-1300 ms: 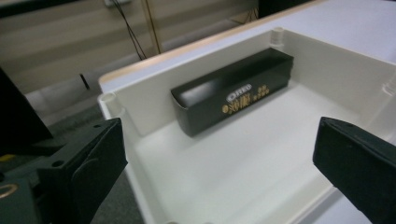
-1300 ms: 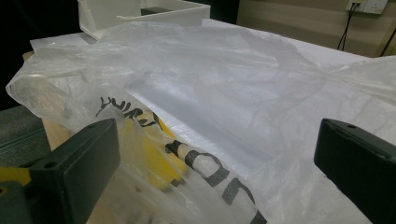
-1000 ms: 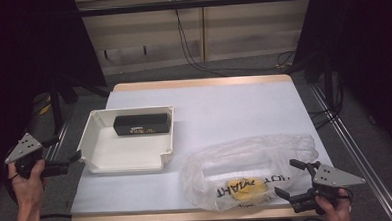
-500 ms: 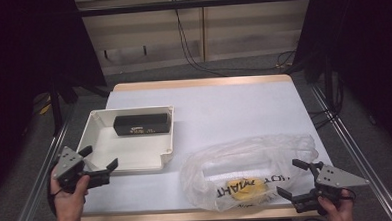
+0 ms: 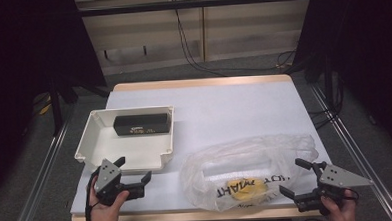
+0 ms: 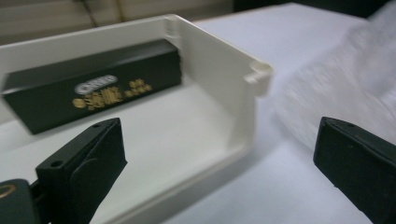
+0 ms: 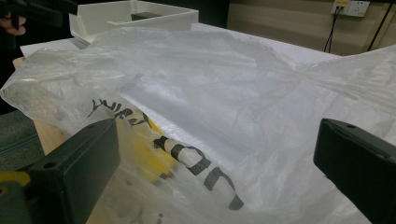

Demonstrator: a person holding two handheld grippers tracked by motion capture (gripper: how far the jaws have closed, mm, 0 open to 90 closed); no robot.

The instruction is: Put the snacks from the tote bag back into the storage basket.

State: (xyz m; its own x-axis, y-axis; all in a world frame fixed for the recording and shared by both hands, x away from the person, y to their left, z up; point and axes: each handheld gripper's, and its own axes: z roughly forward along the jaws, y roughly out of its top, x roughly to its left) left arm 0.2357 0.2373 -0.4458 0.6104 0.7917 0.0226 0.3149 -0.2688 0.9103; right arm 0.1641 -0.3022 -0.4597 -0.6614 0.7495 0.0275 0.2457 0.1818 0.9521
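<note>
Moved in from the table's left edge since the earlier frames: left gripper (image 5: 134,174), now at the near corner of the white tray (image 5: 90,137), jaws wide apart, holding nothing, straddling that corner wall in the left gripper view. Black box (image 5: 142,125) lying inside the tray against its far wall; gold lettering blurred, unreadable. Right gripper (image 5: 297,178) at the front right edge, jaws spread, empty, just beside the clear plastic bag (image 5: 246,161). Yellow contents (image 5: 245,188) veiled by film; printed black lettering cut off.
</note>
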